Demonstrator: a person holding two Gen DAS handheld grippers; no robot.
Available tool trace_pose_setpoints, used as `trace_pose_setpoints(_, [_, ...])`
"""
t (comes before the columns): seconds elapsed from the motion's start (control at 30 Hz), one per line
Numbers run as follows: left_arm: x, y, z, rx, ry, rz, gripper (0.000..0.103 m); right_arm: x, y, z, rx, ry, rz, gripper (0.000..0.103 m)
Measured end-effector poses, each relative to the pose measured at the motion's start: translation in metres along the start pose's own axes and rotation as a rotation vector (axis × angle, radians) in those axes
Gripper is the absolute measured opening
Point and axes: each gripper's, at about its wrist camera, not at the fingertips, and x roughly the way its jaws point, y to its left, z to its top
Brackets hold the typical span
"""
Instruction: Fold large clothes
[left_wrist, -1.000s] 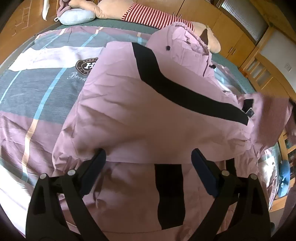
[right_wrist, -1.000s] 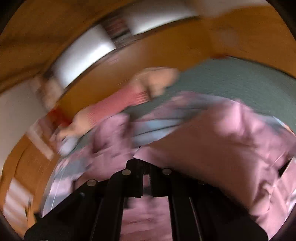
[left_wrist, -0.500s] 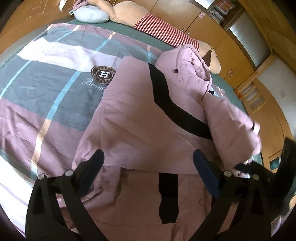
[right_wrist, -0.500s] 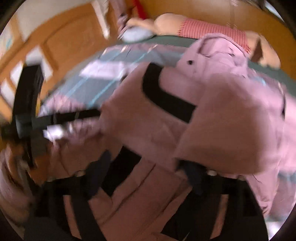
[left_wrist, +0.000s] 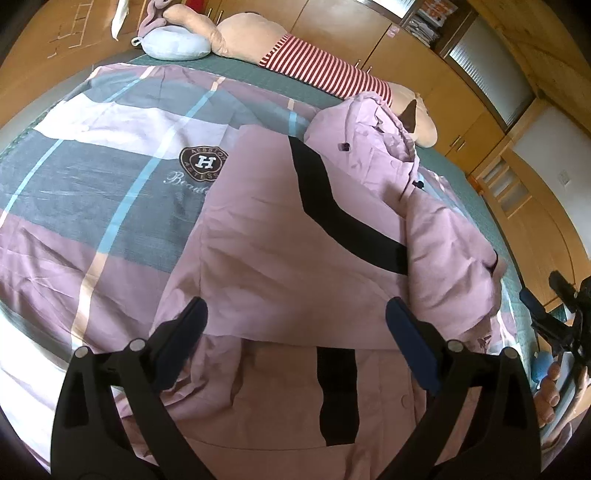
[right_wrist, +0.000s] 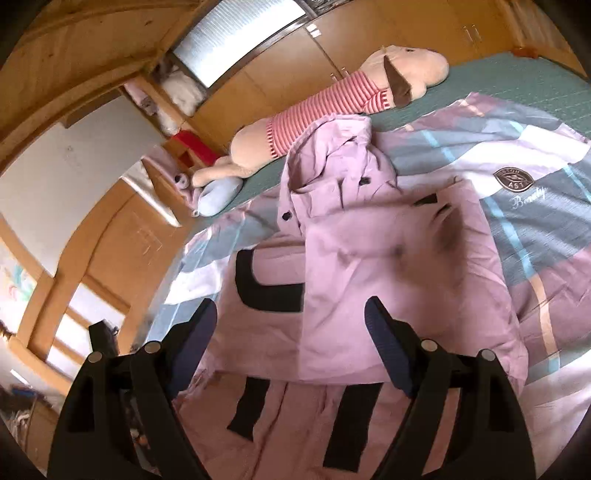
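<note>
Spread on the checked quilt (left_wrist: 110, 206) below a long striped plush toy (left_wrist: 325, 70), pink hooded jacket (left_wrist: 295, 258) with both sleeves folded over its front, above it left gripper (left_wrist: 295, 325) and right gripper (right_wrist: 291, 325), jaws wide, empty.

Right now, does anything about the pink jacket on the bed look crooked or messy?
Yes. The pink jacket has both sleeves folded across, but its hood lies bunched and twisted sideways toward the plush toy.
</note>
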Motion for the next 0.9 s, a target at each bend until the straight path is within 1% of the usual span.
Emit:
trace_pose_setpoints(0.03, [0.001,0.0,0.0,0.002,0.002,0.002,0.098,-0.002,-0.006,0.001,0.015,-0.009,-0.054,0.083])
trace_pose_setpoints(0.07, [0.002,-0.001,-0.001,0.005,0.004,0.006,0.098,-0.002,-0.019,0.002,0.07,-0.01,-0.093,0.083])
trace_pose_setpoints(0.1, [0.002,-0.001,-0.001,0.007,0.005,0.008,0.098,0.004,-0.035,0.003,0.146,0.004,-0.136,0.086])
trace_pose_setpoints(0.13, [0.003,-0.001,-0.002,0.008,0.007,0.009,0.098,0.008,-0.045,0.003,0.195,0.025,-0.17,0.091])
trace_pose_setpoints(0.17, [0.004,-0.002,-0.002,0.01,0.01,0.01,0.098,0.016,-0.059,0.003,0.24,0.057,-0.203,0.091])
trace_pose_setpoints(0.2, [0.005,-0.003,-0.002,0.012,0.012,0.01,0.098,0.031,-0.071,0.002,0.266,0.111,-0.227,0.091])
trace_pose_setpoints(0.27, [0.006,-0.006,-0.004,0.021,0.017,0.012,0.098,0.047,-0.08,-0.004,0.291,0.168,-0.217,0.091])
trace_pose_setpoints(0.3, [0.006,-0.007,-0.005,0.026,0.019,0.014,0.098,0.05,-0.081,-0.005,0.311,0.162,-0.189,0.087])
trace_pose_setpoints(0.33, [0.007,-0.008,-0.006,0.029,0.021,0.016,0.098,0.052,-0.076,-0.006,0.319,0.142,-0.15,0.066])
trace_pose_setpoints(0.37, [0.008,-0.009,-0.006,0.034,0.024,0.017,0.098,0.052,-0.07,-0.005,0.303,0.131,-0.159,0.059])
trace_pose_setpoints(0.4, [0.009,-0.01,-0.007,0.037,0.027,0.018,0.098,0.05,-0.062,-0.003,0.279,0.108,-0.144,0.046])
trace_pose_setpoints(0.43, [0.009,-0.01,-0.007,0.038,0.028,0.019,0.098,0.047,-0.052,-0.001,0.25,0.08,-0.111,0.032])
trace_pose_setpoints(0.47, [0.01,-0.011,-0.008,0.04,0.031,0.02,0.098,0.044,-0.038,0.001,0.217,0.05,-0.079,0.02])
trace_pose_setpoints(0.5, [0.011,-0.011,-0.008,0.042,0.034,0.022,0.098,0.04,-0.028,0.004,0.196,0.035,-0.055,0.016])
trace_pose_setpoints(0.57, [0.011,-0.011,-0.009,0.043,0.035,0.024,0.098,0.035,0.006,0.008,0.108,0.002,0.023,0.015])
trace_pose_setpoints(0.6, [0.011,-0.011,-0.009,0.043,0.035,0.026,0.098,0.033,0.02,0.009,0.068,0.005,0.055,0.015])
trace_pose_setpoints(0.63, [0.011,-0.011,-0.009,0.043,0.036,0.028,0.098,0.038,0.042,0.009,-0.001,0.032,0.107,0.015])
trace_pose_setpoints(0.67, [0.011,-0.011,-0.009,0.043,0.036,0.029,0.098,0.045,0.067,0.005,-0.083,0.087,0.159,0.016])
trace_pose_setpoints(0.7, [0.012,-0.011,-0.009,0.043,0.038,0.03,0.098,0.053,0.089,-0.001,-0.157,0.149,0.2,0.021])
trace_pose_setpoints(0.77, [0.012,-0.01,-0.01,0.039,0.043,0.033,0.098,0.064,0.119,-0.016,-0.251,0.243,0.25,0.03])
trace_pose_setpoints(0.8, [0.013,-0.009,-0.01,0.035,0.045,0.034,0.098,0.066,0.13,-0.022,-0.283,0.273,0.264,0.042])
trace_pose_setpoints(0.83, [0.013,-0.008,-0.01,0.029,0.047,0.033,0.098,0.065,0.14,-0.03,-0.315,0.28,0.268,0.066])
trace_pose_setpoints(0.87, [0.014,-0.006,-0.01,0.021,0.049,0.032,0.099,0.061,0.143,-0.033,-0.328,0.26,0.264,0.079])
trace_pose_setpoints(0.9, [0.014,-0.005,-0.009,0.012,0.052,0.03,0.099,0.057,0.144,-0.035,-0.333,0.225,0.258,0.093])
